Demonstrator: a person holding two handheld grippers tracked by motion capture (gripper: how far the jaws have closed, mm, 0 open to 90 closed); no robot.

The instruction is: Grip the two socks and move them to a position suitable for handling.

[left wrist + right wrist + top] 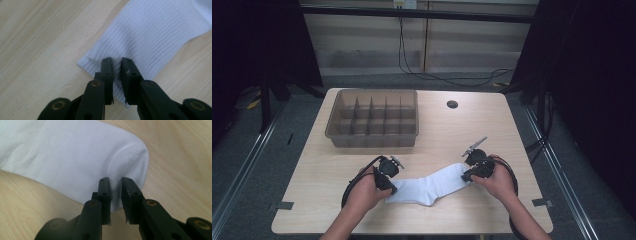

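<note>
A white sock lies stretched across the front of the wooden table. At its ribbed cuff end, my left gripper is shut on a small fold of the fabric, near the cuff's corner. On the other side, the rounded toe is pinched between the jaws of my right gripper, with a ridge of cloth running up between them. Both grippers sit low on the tabletop, each held by one of the person's hands.
A brown translucent bin divided into several compartments stands at the back left of the table. A small dark round disc lies at the back, right of the bin. Cables hang down the wall behind.
</note>
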